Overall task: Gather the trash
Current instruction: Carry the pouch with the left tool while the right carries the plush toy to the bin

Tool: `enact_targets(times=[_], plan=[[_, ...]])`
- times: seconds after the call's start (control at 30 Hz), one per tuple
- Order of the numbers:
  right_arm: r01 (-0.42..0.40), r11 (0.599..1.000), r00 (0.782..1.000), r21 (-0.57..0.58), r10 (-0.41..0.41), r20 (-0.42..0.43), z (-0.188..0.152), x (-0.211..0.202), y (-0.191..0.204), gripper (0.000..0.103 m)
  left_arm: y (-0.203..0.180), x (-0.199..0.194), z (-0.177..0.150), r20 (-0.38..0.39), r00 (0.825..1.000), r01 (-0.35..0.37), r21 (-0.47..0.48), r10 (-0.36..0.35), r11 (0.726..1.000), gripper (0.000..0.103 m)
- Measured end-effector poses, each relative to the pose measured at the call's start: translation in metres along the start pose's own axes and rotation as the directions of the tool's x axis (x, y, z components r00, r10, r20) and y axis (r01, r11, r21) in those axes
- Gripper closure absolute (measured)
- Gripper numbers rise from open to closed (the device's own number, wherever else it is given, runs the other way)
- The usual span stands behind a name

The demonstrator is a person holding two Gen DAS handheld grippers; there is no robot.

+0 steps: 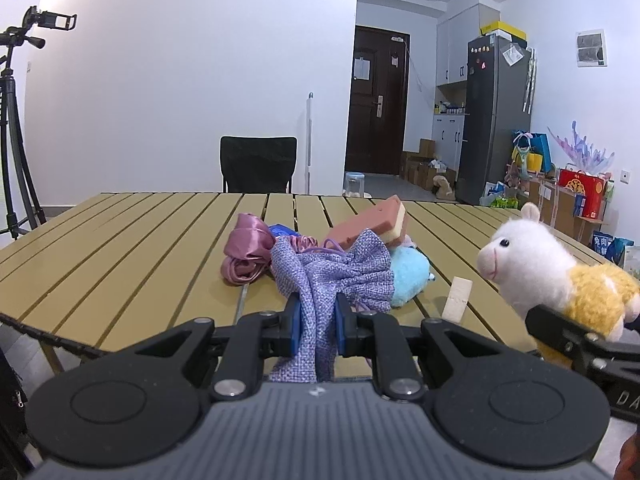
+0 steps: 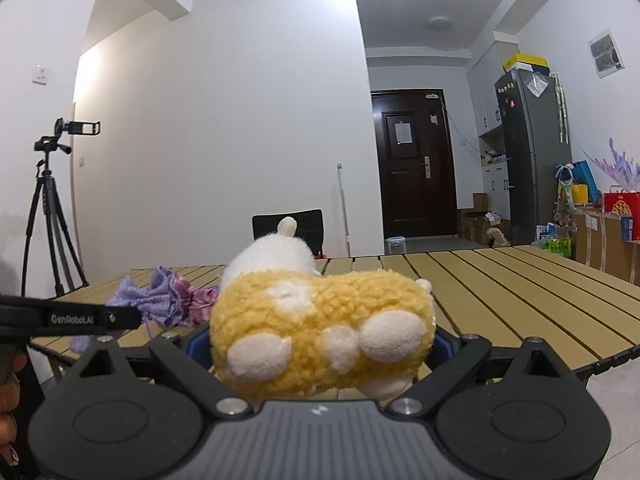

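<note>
In the left wrist view, a tripod (image 1: 12, 128) with a phone clamp is seen at the far left edge. At the lower centre, the left gripper (image 1: 316, 316) is clamped narrowly on a fold of a lilac woven pouch (image 1: 332, 276), whose cloth is pinched between the blue pads (image 1: 294, 320) and trails down toward the camera. The pouch lies on the slatted tan counter (image 1: 120, 240) in the middle of the frame. Just left of it a pink satin cloth (image 1: 244, 252) is bunched; behind it a pink-and-cream sponge block (image 1: 372, 224) is propped at a tilt, and a pale blue plush (image 1: 410, 276) is touching the pouch's right side. Further right a small wooden block (image 1: 458, 298) stands upright. At the right edge a white-and-yellow plush alpaca (image 1: 552, 272) is held above the counter's near edge.

In the right wrist view, the right gripper (image 2: 320, 344) is closed on the alpaca's yellow body, which fills the lower centre and hides most of the jaws.
</note>
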State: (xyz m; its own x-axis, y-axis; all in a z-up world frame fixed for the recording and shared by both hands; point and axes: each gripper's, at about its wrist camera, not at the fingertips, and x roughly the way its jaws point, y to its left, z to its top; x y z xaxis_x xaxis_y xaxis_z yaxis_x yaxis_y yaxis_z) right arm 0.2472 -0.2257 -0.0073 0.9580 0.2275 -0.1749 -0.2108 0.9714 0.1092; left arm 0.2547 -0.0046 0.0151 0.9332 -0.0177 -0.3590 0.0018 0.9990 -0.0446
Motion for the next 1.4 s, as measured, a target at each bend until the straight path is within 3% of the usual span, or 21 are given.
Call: enact_targets(times=[0.67, 1.2, 1.4], plan=[[-0.059, 0.998, 0.992, 0.036, 0.063, -0.106, -0.05, -0.054, 0.035, 0.007, 0.025, -0.073, -0.051, -0.053, 0.999, 0.005, -0.015, -0.006, 1.0, 0.086], [-0.068, 0.998, 0.969, 0.016, 0.07, -0.236, -0.091, -0.088, 0.055, 0.007, 0.029, -0.098, -0.102, -0.169, 0.985, -0.008, 0.028, 0.012, 1.0, 0.086], [-0.047, 0.999, 0.957, 0.011, 0.048, -0.288, -0.11, -0.094, 0.049, 0.007, 0.032, -0.096, -0.12, -0.236, 0.972, 0.003, 0.03, 0.005, 1.0, 0.086]])
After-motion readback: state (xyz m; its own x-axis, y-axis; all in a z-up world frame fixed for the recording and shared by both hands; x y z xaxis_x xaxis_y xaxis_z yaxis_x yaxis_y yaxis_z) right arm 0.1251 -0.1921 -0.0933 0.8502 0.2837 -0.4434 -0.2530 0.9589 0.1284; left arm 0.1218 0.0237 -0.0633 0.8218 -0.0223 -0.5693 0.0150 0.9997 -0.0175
